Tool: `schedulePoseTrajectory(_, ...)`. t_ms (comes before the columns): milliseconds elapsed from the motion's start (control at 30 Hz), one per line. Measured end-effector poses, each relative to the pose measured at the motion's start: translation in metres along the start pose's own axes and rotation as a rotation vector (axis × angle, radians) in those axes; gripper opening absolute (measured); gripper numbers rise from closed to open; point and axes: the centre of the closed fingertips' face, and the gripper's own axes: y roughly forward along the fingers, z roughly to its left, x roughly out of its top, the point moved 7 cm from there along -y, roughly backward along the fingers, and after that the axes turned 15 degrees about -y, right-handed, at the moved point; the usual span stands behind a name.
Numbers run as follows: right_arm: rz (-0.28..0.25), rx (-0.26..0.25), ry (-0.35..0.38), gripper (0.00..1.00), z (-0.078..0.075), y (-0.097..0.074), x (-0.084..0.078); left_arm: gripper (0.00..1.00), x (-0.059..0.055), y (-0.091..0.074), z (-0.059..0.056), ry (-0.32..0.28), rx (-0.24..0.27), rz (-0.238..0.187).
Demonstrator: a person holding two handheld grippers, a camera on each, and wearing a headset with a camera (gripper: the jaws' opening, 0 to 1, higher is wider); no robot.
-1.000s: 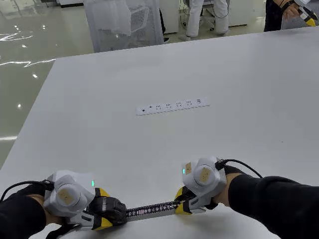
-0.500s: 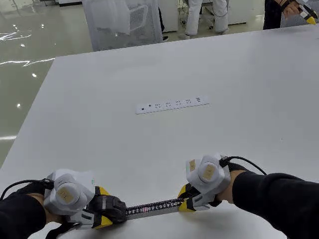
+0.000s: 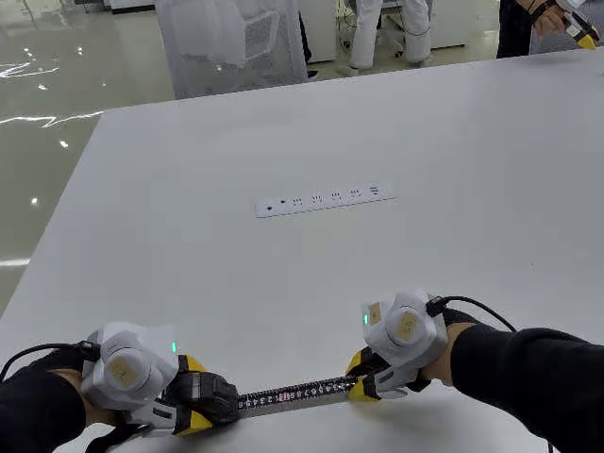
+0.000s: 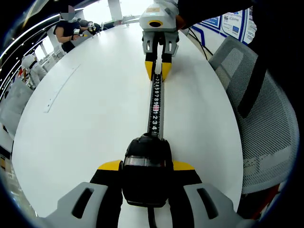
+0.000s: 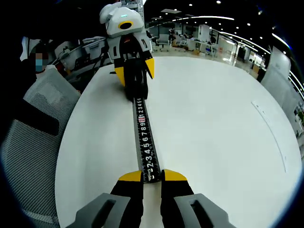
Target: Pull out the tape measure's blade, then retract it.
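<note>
A black tape measure case [image 4: 147,168] sits clamped between the yellow-tipped jaws of my left gripper [image 3: 196,401] at the table's near edge. Its blade [image 3: 295,394], printed with numbers, runs out flat over the white table to my right gripper [image 3: 363,385], which is shut on the blade's end. In the left gripper view the blade [image 4: 156,102] leads straight to the right gripper [image 4: 158,71]. The right gripper view shows the blade [image 5: 144,142] starting between my own jaws and reaching the case [image 5: 134,76] held by the left gripper [image 5: 133,71].
A flat white power strip [image 3: 324,199] lies mid-table, well beyond both hands. A mesh chair [image 4: 266,118] stands close behind the table's near edge. People stand at the far side of the table [image 3: 396,132]. A wide bare tabletop stretches ahead.
My right gripper has slid to the right along the table edge, drawing more blade out of the case. The left gripper and case have stayed put.
</note>
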Motion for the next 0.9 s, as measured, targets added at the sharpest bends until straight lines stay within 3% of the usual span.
schedulePoseTrajectory(900,0.008,-0.005,0.013,0.09,0.002,-0.012,-0.016,0.32,0.000,0.001,-0.001,-0.002,0.000,0.001)
